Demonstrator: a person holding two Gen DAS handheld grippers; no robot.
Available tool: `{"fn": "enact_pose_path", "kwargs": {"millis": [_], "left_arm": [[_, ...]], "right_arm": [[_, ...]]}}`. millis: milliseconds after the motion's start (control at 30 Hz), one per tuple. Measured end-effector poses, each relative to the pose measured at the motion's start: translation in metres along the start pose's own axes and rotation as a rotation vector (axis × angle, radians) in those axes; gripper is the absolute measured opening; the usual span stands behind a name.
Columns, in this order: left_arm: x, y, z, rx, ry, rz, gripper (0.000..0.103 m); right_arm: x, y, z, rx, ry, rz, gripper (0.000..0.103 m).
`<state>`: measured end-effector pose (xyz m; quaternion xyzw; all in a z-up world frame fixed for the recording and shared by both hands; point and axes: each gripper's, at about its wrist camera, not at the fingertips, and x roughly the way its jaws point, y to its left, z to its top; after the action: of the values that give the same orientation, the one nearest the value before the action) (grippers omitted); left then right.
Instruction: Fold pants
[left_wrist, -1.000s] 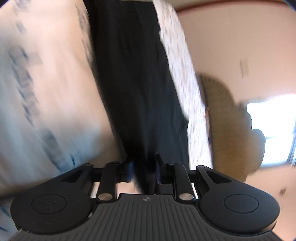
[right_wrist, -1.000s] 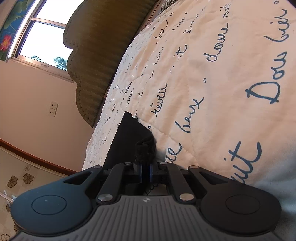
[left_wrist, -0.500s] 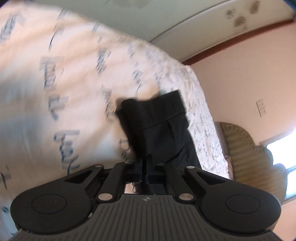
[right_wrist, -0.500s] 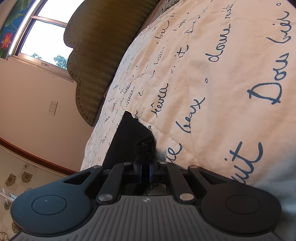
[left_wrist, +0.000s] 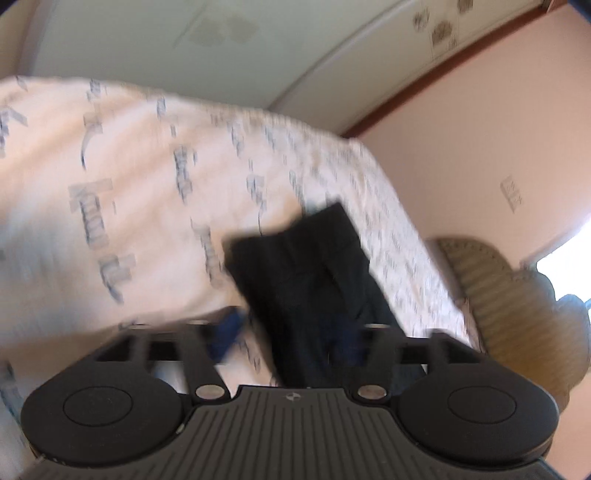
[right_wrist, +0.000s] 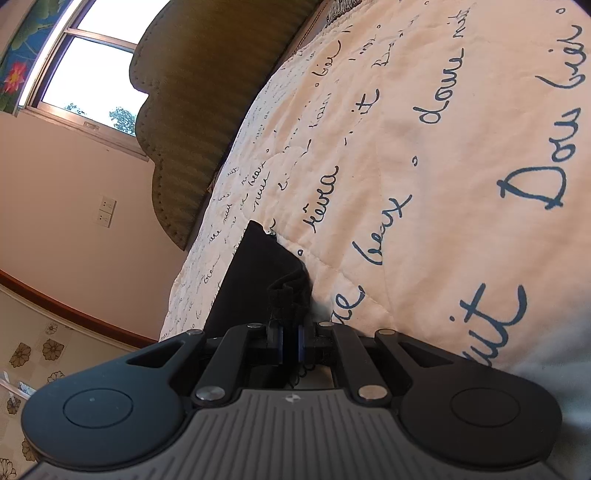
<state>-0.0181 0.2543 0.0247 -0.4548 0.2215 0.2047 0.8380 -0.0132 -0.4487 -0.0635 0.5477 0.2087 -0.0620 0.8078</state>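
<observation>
The black pants (left_wrist: 310, 280) lie folded on the cream quilt with blue script (left_wrist: 129, 192). In the blurred left wrist view my left gripper (left_wrist: 288, 336) stands open just over their near end, its blue-padded fingers (left_wrist: 227, 332) spread to either side and gripping nothing. In the right wrist view my right gripper (right_wrist: 290, 332) is shut on a bunched edge of the pants (right_wrist: 258, 280), held low against the quilt (right_wrist: 443, 166).
An olive padded headboard (right_wrist: 207, 103) stands at the bed's end, under a window (right_wrist: 85, 74). A pink wall with a switch plate (right_wrist: 105, 210) runs along the bed's side. The quilt's edge drops off near the pants.
My left gripper has opened and let go of the pants, which now lie folded over on the quilt. The left view has swung upward. My right gripper has stayed still and shut.
</observation>
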Motion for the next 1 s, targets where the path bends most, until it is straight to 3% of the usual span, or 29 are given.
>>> {"fn": "enact_pose_path", "kwargs": {"millis": [67, 167, 200, 267, 333, 433, 567, 700, 767, 900, 1000], "left_arm": [[0.006, 0.003, 0.009, -0.032, -0.006, 0.007, 0.083], [0.025, 0.001, 0.016, -0.019, 0.008, 0.007, 0.077], [0.028, -0.004, 0.017, 0.027, -0.005, 0.023, 0.072], [0.033, -0.01, 0.017, 0.116, -0.009, 0.103, 0.03], [0.032, -0.008, 0.021, 0.129, -0.008, 0.109, 0.023], [0.028, -0.011, 0.022, 0.181, -0.016, 0.115, 0.021], [0.037, -0.009, 0.013, 0.251, -0.045, 0.134, 0.031], [0.022, -0.017, 0.012, 0.246, -0.055, 0.141, 0.055], [0.005, -0.024, 0.012, 0.229, -0.094, 0.163, 0.072], [-0.027, -0.051, 0.005, 0.267, -0.194, 0.135, 0.081], [-0.037, -0.078, -0.006, 0.3, -0.192, 0.069, 0.084]], "right_arm": [[-0.001, -0.003, 0.0, 0.007, 0.0, 0.017, 0.004], [-0.001, -0.004, 0.001, 0.011, 0.005, 0.029, 0.004], [-0.002, -0.005, 0.001, 0.012, 0.006, 0.03, 0.004], [-0.003, -0.005, 0.001, 0.012, 0.007, 0.031, 0.004], [-0.003, -0.005, 0.001, 0.014, 0.009, 0.034, 0.004], [-0.004, -0.006, 0.002, 0.014, 0.01, 0.034, 0.004], [-0.004, -0.007, 0.002, 0.011, 0.008, 0.04, 0.004], [-0.005, -0.008, 0.001, 0.013, 0.007, 0.052, 0.005], [-0.006, -0.009, 0.001, 0.013, 0.005, 0.06, 0.006], [-0.008, -0.009, 0.001, 0.028, 0.009, 0.065, 0.007], [-0.014, -0.013, 0.002, 0.09, 0.01, 0.087, 0.01]]}}
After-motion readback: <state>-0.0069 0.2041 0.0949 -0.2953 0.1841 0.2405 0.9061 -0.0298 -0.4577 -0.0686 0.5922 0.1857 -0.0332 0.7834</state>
